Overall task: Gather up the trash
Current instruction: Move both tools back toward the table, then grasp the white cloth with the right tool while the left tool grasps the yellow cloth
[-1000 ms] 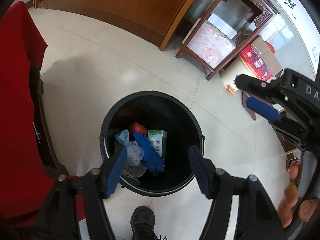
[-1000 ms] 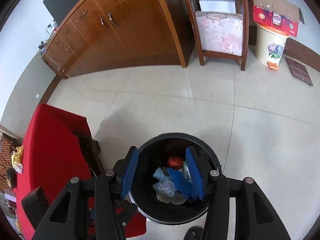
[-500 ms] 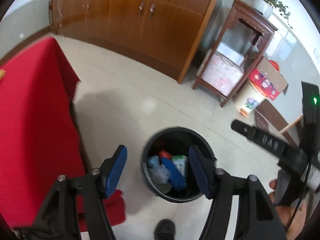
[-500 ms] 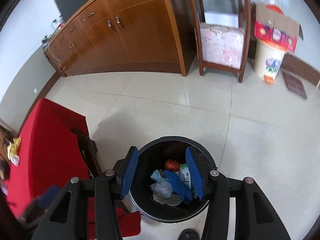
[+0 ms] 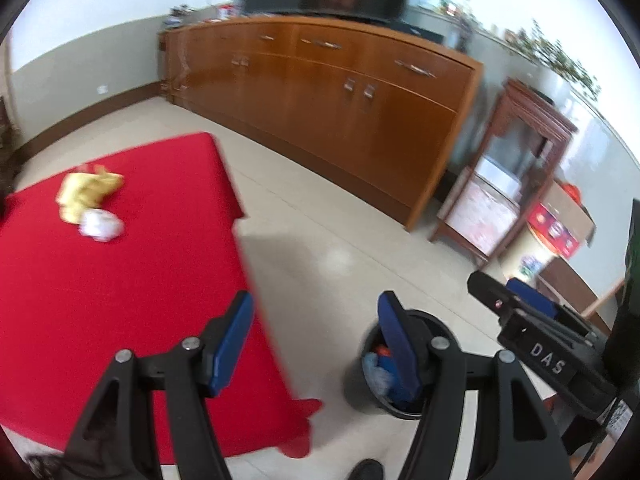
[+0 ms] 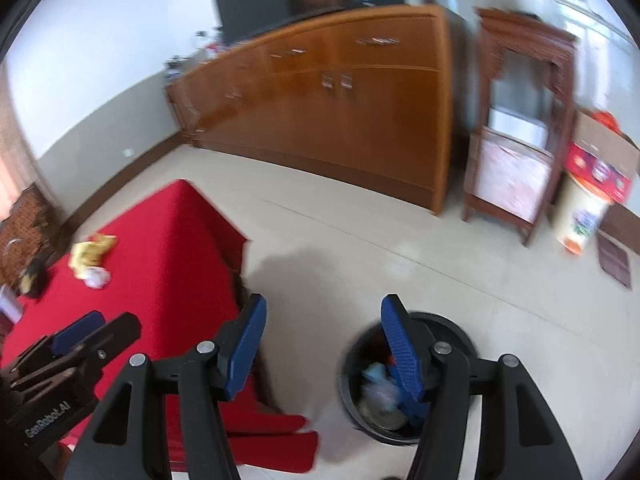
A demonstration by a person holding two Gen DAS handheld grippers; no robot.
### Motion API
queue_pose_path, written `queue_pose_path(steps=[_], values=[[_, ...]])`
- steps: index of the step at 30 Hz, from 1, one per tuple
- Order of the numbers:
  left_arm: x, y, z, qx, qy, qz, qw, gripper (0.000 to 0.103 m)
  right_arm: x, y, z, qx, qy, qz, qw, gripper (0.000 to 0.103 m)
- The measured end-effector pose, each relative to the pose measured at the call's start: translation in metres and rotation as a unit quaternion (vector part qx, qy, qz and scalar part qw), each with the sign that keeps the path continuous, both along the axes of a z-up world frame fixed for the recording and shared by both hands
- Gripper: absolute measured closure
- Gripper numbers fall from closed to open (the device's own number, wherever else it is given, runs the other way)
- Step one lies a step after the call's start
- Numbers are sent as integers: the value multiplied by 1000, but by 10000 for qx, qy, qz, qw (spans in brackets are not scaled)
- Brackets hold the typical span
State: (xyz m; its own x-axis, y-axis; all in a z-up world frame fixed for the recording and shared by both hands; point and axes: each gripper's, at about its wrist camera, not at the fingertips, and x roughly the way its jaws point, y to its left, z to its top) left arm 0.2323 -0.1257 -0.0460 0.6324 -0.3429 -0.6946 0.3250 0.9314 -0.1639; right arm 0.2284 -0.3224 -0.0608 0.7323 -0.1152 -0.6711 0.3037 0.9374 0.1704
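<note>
**Red-topped table, two pieces of trash left to clear**

Red cloth covers the table (image 5: 120, 280), which stands on a pale tiled floor (image 5: 320, 240) before a long wooden cabinet (image 5: 320, 92).

Item 1. Black bin (image 6: 444, 328), round, on the floor just off the table's near right corner. Contents: a blue piece, a clear crumpled wrapper, something red. Partly filled; judged to hold the trash collected so far.

Item 2. Yellow crumpled wrapper (image 5: 90, 194), on the cloth toward the far left edge of the table. Not yet collected.

Item 3. White crumpled wad (image 5: 100, 226), touching the yellow one on its near side. Not yet collected. In the right wrist view a dark object lies near the table's left edge, too blurred to name.

Item 4. Left tongs (image 5: 314, 340), blue pads standing roughly half apart, nothing between them; poised over the table's near right edge, well apart from items 2 and 3.

Item 5. Right tongs (image 6: 320, 344), jaws opening, nothing between the pads; poised between the table corner and the bin.

Status, as judged: collection is partly done. The bin holds several pieces, both tongs are empty, and at least the two pieces on the cloth remain to be picked up and carried to the bin.
</note>
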Motion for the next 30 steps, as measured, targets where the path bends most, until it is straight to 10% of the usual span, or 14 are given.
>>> queue_pose_path(steps=[15,30], values=[[44,190,-4,179,-159,1877,9819,36,109,202,-7,100,-99,1939,9809,40],[107,255,-40,126,66,2348,9719,36,221,312,-57,94,336,2722,9616,40]])
